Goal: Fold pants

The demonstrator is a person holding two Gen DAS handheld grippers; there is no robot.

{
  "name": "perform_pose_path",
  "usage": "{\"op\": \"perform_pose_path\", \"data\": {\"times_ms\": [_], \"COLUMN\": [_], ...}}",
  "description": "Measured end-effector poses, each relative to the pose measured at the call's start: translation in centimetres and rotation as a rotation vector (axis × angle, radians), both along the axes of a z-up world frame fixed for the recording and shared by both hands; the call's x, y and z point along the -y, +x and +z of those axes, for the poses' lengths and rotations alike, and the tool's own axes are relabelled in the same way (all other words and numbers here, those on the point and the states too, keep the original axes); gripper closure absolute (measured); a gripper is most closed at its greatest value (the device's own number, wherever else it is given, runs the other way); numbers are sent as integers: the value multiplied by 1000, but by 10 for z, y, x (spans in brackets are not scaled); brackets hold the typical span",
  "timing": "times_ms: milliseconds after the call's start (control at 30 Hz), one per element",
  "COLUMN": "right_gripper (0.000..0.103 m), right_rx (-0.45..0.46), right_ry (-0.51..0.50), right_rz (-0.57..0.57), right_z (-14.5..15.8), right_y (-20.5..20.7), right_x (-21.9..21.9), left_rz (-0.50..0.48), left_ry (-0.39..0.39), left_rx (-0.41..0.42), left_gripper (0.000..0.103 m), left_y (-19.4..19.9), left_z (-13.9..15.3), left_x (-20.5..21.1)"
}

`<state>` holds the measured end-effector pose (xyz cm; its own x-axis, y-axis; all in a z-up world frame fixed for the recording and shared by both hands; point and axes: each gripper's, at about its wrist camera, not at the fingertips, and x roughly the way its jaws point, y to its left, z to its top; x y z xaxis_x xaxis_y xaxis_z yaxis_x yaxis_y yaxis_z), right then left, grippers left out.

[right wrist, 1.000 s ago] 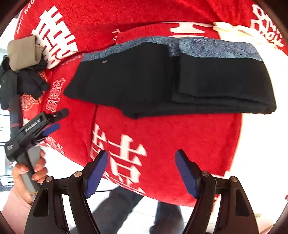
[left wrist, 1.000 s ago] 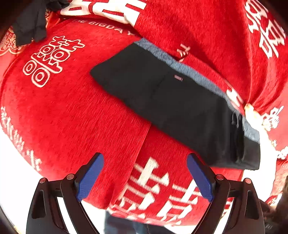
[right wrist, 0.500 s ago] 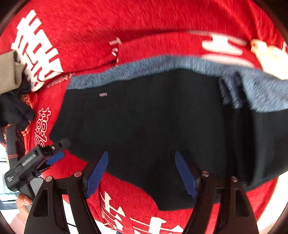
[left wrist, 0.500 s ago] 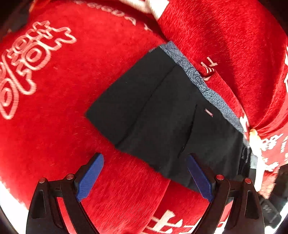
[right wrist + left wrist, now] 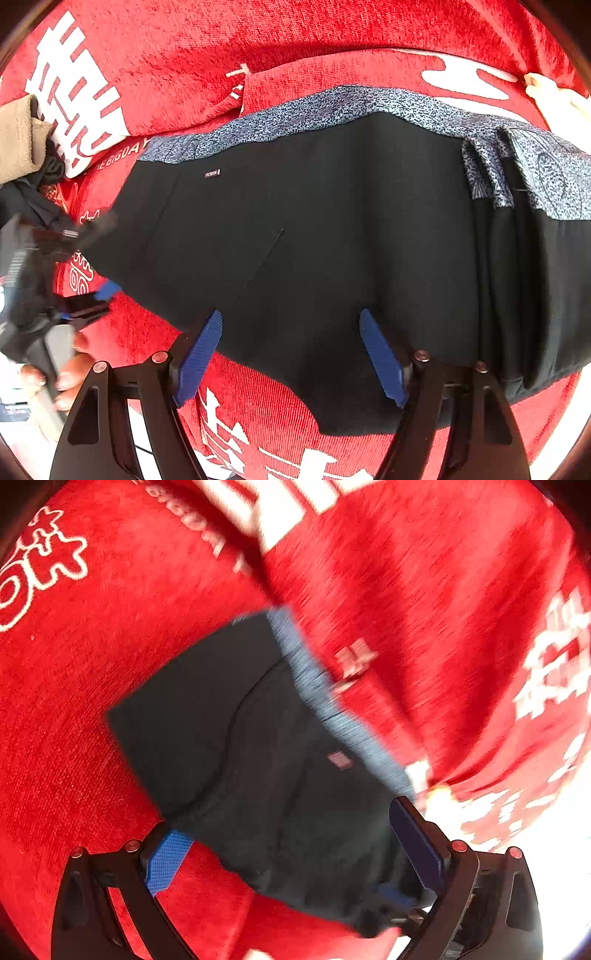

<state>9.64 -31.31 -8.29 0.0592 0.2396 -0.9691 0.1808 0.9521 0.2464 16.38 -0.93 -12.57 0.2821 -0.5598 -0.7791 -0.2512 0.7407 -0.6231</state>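
Red cloth-covered worktop (image 5: 280, 33), white characters on it; black pants (image 5: 332, 229) lie flat across it, partly folded.
One end already doubled over into a stack on the right side of the right wrist view; the longer section is left to fold. Left gripper (image 5: 295, 853) and right gripper (image 5: 291, 354) both low over the near edge, fingers spread wide, nothing grasped yet. Left view blurred.

Only readable bit is on the red cloth (image 5: 332, 40): white print "BIGDAY" (image 5: 123, 150) on the left, plus big white Chinese characters (image 5: 74, 96). The pants (image 5: 314, 240) have a tiny label (image 5: 212, 173), too small to read.
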Motion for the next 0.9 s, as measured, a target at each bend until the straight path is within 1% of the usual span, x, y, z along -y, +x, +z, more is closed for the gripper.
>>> {"op": "perform_pose_path", "data": {"times_ms": [33, 100, 133, 167, 200, 233, 267, 300, 333, 367, 400, 433, 500, 533, 600, 667, 733, 767, 800, 900], "right_gripper": [23, 23, 23, 23, 23, 23, 23, 23, 23, 23, 23, 23, 22, 22, 22, 22, 22, 22, 22, 22], "right_rx": [0, -3, -6, -12, -16, -14, 3, 18, 37, 53, 64, 68, 53, 31, -32, -91, -162, -186, -231, -355], "right_ry": [-1, -1, 2, 5, 8, 10, 19, 26, 38, 53, 79, 105, 169, 190, 240, 279, 311, 306, 291, 264], "right_rz": [4, 11, 12, 11, 6, -3, -14, -20, -26, -29, -29, -23, 16, 48, 140, 217, 316, 360, 410, 492], "right_z": [0, 0, 1, 2, 5, 8, 17, 24, 33, 42, 51, 57, 66, 67, 63, 54, 42, 36, 26, -7], "right_y": [0, 2, 3, 4, 6, 8, 12, 16, 23, 30, 41, 51, 81, 95, 128, 151, 168, 173, 178, 186], "right_x": [0, -2, -1, -1, 1, 2, 5, 7, 10, 12, 13, 12, 2, -7, -33, -63, -102, -121, -141, -178], "left_rz": [-2, 29, 35, 39, 32, 15, -18, -33, -64, -121, -220, -286, -404, -447, -486, -499, -514, -521, -530, -538], "left_ry": [7, 13, 35, 97, 151, 220, 284, 308, 352, 429, 558, 643, 782, 833, 879, 893, 913, 924, 935, 949], "left_rx": [-34, -29, -31, -36, -40, -48, -49, -30, 4, 52, 134, 189, 284, 313, 337, 341, 349, 355, 364, 378], "left_gripper": [4, 4, 7, 22, 46, 60, 68, 69, 69, 70, 70, 70, 70, 70, 70, 70, 70, 70, 70, 70], "left_y": [-1, -2, -2, -1, -1, 0, 1, 0, 0, 0, -5, -9, -21, -24, -29, -28, -27, -28, -30, -33], "left_z": [-9, -9, -6, -2, 0, 1, 2, 6, 12, 19, 29, 33, 38, 38, 40, 40, 40, 40, 38, 36], "left_x": [0, -2, 0, 3, 4, 6, 10, 13, 19, 32, 52, 66, 89, 98, 101, 102, 105, 107, 106, 111]}}
